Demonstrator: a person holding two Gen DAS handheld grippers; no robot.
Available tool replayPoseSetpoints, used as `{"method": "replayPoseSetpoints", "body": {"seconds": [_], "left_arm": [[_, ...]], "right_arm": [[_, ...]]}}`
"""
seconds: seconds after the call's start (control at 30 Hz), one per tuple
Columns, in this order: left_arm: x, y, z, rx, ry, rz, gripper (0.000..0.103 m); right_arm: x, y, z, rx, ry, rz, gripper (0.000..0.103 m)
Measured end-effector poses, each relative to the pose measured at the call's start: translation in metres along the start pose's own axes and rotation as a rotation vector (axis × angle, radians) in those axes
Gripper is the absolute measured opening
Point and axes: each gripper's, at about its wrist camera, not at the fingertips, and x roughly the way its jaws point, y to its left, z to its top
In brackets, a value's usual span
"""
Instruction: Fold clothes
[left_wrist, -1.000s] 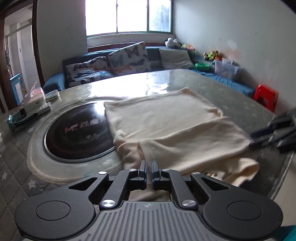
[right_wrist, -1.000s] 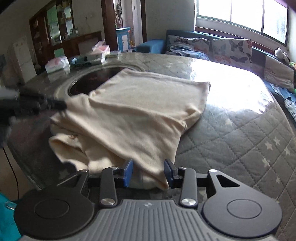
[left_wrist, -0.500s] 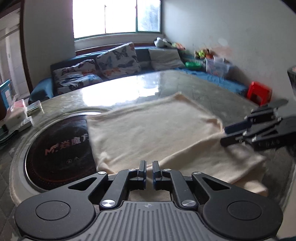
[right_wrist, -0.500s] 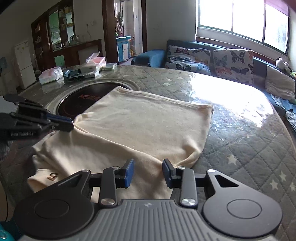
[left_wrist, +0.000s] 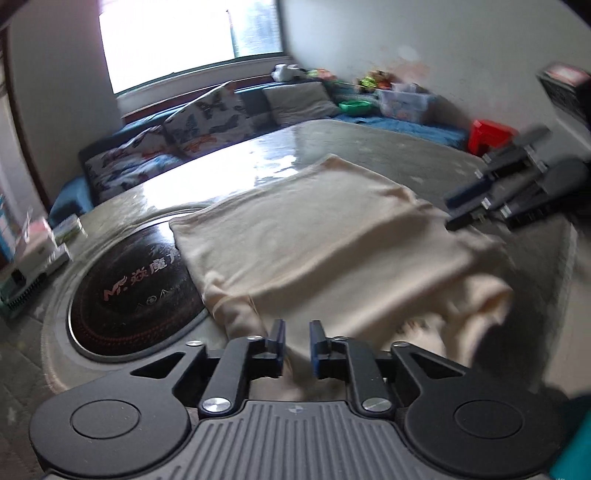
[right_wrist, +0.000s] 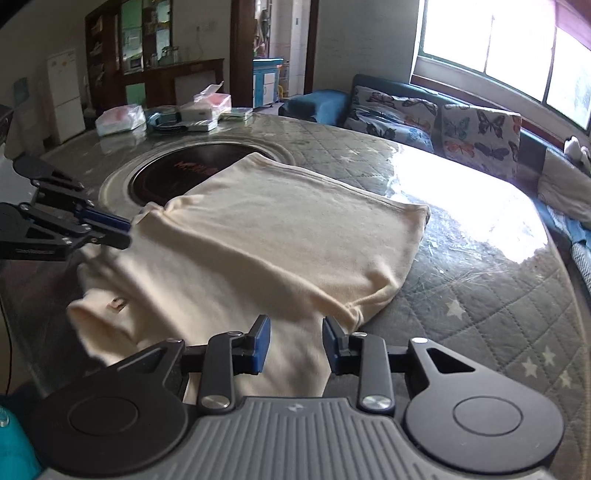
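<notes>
- Cream garment (right_wrist: 266, 240) lies partly folded on the counter (right_wrist: 461, 295), ahead of both jaws; its near edge runs between and under them.
- My left gripper (left_wrist: 295, 341): jaws opening, a narrow gap at this moment. Cloth shows in the gap, but the pads do not look pressed on it, so I read no grip.
- My right gripper (right_wrist: 295, 343): jaws partly apart, wider than the left. Cream cloth sits between and below the blue pads (right_wrist: 261, 345); I see a clear gap on both sides, nothing clamped.
- Left wrist view: the right gripper shows at the right edge, blurred, its fingertips just over the garment's right corner. Touching or not, I cannot tell.
- Right wrist view: the left gripper shows at the left edge, fingertips at the garment's left corner, near a small tag (right_wrist: 118, 304) on the lower layer.
- Dark round hob plate (left_wrist: 133, 284), set into the counter, lies ahead-left of the left jaws; the garment's far-left corner overlaps it.
- Boxes and plastic-wrapped packs (right_wrist: 120, 118) sit on the counter's far side, well beyond the right jaws.
- Butterfly-print cushions (right_wrist: 476, 129) on a blue sofa (right_wrist: 317, 103) sit past the counter, under the window.
</notes>
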Motion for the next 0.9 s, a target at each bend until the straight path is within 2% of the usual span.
{"method": "replayPoseSetpoints", "body": {"seconds": [0.07, 0.17, 0.33, 0.47, 0.57, 0.63, 0.7, 0.9], "left_arm": [[-0.012, -0.010, -0.007, 0.065, -0.008, -0.012, 0.034], [-0.020, -0.025, -0.018, 0.154, -0.020, -0.031, 0.035], [-0.010, -0.047, -0.025, 0.227, -0.028, -0.027, 0.035], [0.002, -0.058, -0.023, 0.247, -0.060, -0.027, 0.035], [0.010, -0.061, -0.022, 0.248, -0.071, -0.024, 0.033], [0.011, -0.059, -0.019, 0.235, -0.085, -0.023, 0.018], [0.011, -0.054, -0.014, 0.210, -0.100, -0.024, 0.013], [0.017, -0.029, 0.011, 0.091, -0.127, -0.036, 0.011]], "right_arm": [[-0.008, 0.004, -0.003, -0.020, 0.003, -0.002, 0.031], [-0.019, 0.008, -0.009, -0.050, 0.011, -0.009, 0.035], [-0.029, 0.017, -0.018, -0.095, 0.037, -0.014, 0.040], [-0.033, 0.027, -0.025, -0.150, 0.052, -0.012, 0.045], [-0.036, 0.036, -0.028, -0.207, 0.054, -0.007, 0.052], [-0.036, 0.044, -0.032, -0.256, 0.058, 0.008, 0.053], [-0.035, 0.052, -0.034, -0.298, 0.054, 0.019, 0.053], [-0.019, 0.060, -0.029, -0.341, 0.025, 0.050, 0.053]]}}
